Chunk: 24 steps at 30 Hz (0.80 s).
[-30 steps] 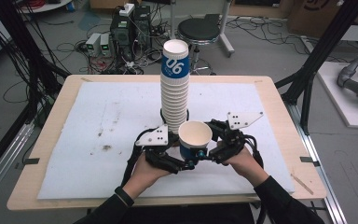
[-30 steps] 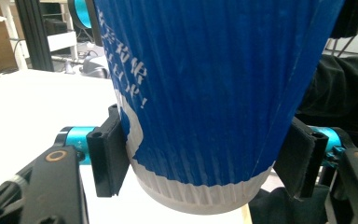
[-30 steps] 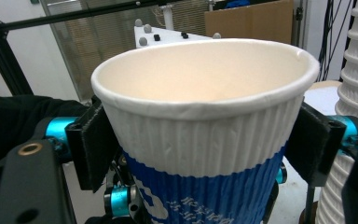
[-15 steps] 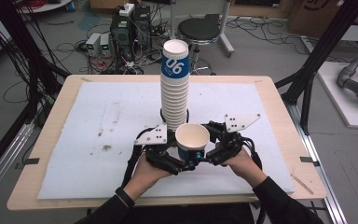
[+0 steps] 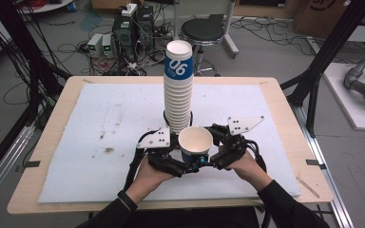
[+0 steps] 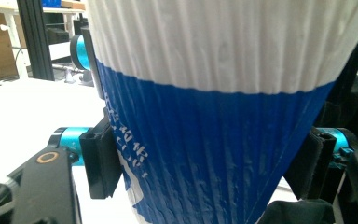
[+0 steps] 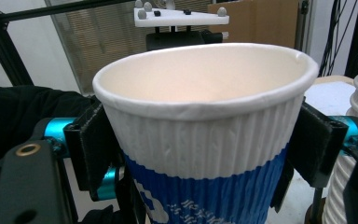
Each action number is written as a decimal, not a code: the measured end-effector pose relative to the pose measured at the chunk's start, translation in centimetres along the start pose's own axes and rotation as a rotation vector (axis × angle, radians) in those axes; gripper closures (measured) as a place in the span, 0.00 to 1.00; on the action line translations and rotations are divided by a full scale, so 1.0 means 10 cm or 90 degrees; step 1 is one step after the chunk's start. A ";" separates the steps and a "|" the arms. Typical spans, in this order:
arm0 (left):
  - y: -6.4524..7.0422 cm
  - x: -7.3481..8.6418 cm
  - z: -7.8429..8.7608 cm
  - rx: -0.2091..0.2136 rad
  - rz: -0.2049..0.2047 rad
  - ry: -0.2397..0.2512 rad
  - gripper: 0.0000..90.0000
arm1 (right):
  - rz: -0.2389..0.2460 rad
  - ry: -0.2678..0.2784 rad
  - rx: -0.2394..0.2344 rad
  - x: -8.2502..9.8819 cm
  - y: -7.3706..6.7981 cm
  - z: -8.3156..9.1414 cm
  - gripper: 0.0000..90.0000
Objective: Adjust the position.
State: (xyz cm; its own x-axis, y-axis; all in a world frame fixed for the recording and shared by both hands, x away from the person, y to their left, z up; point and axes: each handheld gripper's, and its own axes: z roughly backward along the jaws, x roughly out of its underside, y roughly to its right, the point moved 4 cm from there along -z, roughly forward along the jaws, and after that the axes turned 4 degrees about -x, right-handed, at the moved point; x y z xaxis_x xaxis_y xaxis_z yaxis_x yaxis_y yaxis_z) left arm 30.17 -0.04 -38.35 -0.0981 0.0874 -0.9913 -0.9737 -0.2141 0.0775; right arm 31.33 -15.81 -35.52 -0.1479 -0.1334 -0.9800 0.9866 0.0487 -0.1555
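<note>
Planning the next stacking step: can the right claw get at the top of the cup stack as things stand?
Probably not yet: the right claw grips the loose cup together with the left claw, and the stack's top rises well above both.

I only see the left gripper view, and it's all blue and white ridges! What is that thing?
Observer: A ribbed paper cup, white above and blue below, upright and empty in the high view.
Operator: Is anything else grabbing it?
Observer: The right gripper has black pads flanking its upper wall; those jaws have just been opening, and I can't tell whether they press.
Operator: Any more cups?
Observer: Yes, a tall stack of white ribbed paper cups stands right behind it.
</note>
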 end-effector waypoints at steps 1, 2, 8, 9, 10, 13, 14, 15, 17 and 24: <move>0.00 0.00 -0.01 0.000 0.000 -0.001 0.29 | -0.007 0.003 -0.003 0.00 0.00 0.00 0.19; 0.01 0.01 -0.01 0.002 0.000 -0.003 0.29 | -0.012 0.005 -0.006 -0.01 -0.01 0.00 0.19; 0.01 0.01 -0.01 0.004 0.000 -0.003 0.29 | -0.007 0.007 -0.004 -0.02 -0.01 0.00 0.21; 0.01 0.01 -0.01 0.006 0.000 -0.004 0.29 | -0.005 0.006 -0.002 -0.02 -0.01 0.00 0.22; 0.01 0.01 -0.01 0.006 -0.001 -0.005 0.29 | -0.001 0.007 0.001 -0.02 -0.01 0.00 0.22; 0.01 0.00 -0.01 -0.002 -0.003 -0.005 0.27 | -0.001 0.007 0.000 -0.02 -0.01 0.01 0.22; 0.01 0.00 -0.01 -0.005 -0.005 -0.005 0.25 | -0.001 0.007 0.000 -0.02 -0.01 0.01 0.22; 0.01 0.00 -0.01 -0.006 -0.005 -0.005 0.23 | 0.001 0.009 0.004 -0.02 0.00 0.02 0.23; 0.00 -0.01 0.00 -0.013 -0.005 -0.003 0.20 | 0.002 0.011 0.008 -0.02 0.00 0.03 0.23; -0.04 -0.03 0.10 -0.028 -0.002 0.001 0.18 | 0.004 0.020 0.020 -0.04 0.03 0.10 0.23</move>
State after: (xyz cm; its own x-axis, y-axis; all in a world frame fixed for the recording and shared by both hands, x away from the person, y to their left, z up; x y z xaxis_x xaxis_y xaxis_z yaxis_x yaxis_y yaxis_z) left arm 30.39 1.03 -37.95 -0.0954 0.0867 -0.9917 -0.9642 -0.2557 0.0703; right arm 31.74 -16.73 -35.07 -0.1434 -0.1019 -0.9844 0.9891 0.0186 -0.1461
